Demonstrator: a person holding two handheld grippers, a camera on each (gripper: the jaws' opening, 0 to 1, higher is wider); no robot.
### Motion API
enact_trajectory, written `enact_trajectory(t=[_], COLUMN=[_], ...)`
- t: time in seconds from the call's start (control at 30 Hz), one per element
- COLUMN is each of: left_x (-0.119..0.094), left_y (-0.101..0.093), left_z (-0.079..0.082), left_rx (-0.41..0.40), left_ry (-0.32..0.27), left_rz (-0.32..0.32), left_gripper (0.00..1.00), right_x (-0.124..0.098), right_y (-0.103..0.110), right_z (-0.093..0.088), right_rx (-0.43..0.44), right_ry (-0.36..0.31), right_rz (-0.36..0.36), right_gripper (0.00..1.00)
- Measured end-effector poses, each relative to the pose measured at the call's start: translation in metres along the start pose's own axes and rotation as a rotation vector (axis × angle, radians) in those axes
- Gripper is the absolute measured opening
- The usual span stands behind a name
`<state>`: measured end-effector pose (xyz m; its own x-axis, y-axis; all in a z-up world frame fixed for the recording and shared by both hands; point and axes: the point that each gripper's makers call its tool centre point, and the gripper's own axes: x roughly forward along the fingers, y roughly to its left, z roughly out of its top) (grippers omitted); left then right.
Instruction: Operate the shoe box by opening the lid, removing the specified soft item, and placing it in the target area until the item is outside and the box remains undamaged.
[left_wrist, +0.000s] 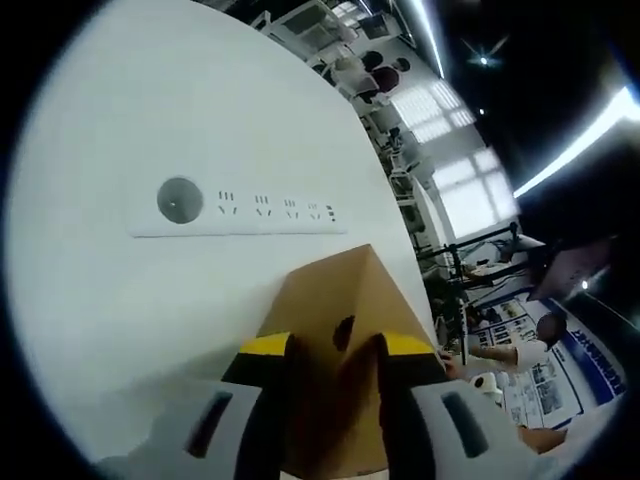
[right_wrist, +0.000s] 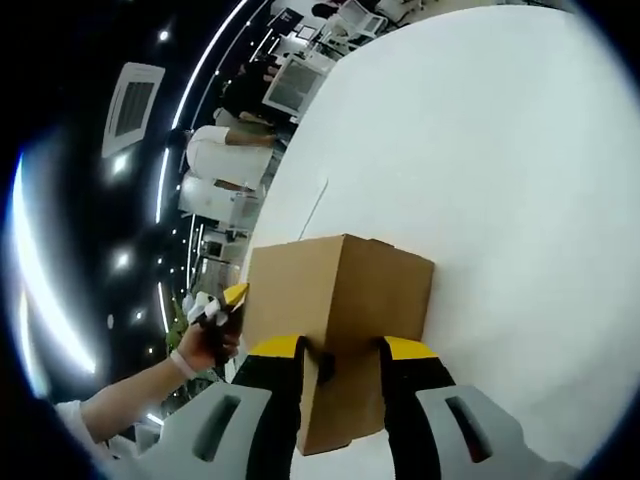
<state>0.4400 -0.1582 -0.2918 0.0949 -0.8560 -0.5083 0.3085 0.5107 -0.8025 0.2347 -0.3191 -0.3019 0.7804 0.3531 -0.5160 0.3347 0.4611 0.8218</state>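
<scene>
I hold two claws, one in each hand, and both are on the one brown box (right_wrist: 335, 320). There is a single box, cardboard, plain on the faces I can see, standing on the white counter (right_wrist: 500, 150).

In the left gripper view my left claw (left_wrist: 335, 350) has its two yellow-tipped jaws pressed against either side of a corner of the box (left_wrist: 345, 300), clenched on the cardboard, and one dark round hole shows in the box face between them. Beyond the box, on the counter (left_wrist: 150, 120), lies one white power strip (left_wrist: 235, 208) with one round grey button at its end and four socket groups in a row. It sits well apart from the box.

In the right gripper view my right claw (right_wrist: 340, 355) grips the near vertical edge of the box, one jaw on each side of the corner, closed on it. At the box's far side my left claw (right_wrist: 225, 305) shows with one yellow tip touching the box, held by my hand (right_wrist: 200, 345).

I cannot tell from either view whether the lid is lifted, and nothing inside the box is visible to me. Past the counter edge, beyond the box, I see long ceiling lights, windows and desks.
</scene>
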Motion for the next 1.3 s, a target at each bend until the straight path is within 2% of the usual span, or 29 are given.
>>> enact_trajectory(t=[0.97, 1.3], left_x=[-0.009, -0.016], left_y=[0.004, 0.006], left_z=[-0.01, -0.014], left_rx=[-0.029, -0.048], left_ry=[-0.076, -0.085], left_rz=[0.021, 0.024], left_gripper=[0.32, 0.32], right_x=[0.0, 0.002], right_y=[-0.002, -0.002], right_z=[0.006, 0.011], right_rx=[-0.034, -0.053], right_ry=[0.029, 0.065], right_rz=[0.024, 0.043], right_gripper=[0.29, 0.29])
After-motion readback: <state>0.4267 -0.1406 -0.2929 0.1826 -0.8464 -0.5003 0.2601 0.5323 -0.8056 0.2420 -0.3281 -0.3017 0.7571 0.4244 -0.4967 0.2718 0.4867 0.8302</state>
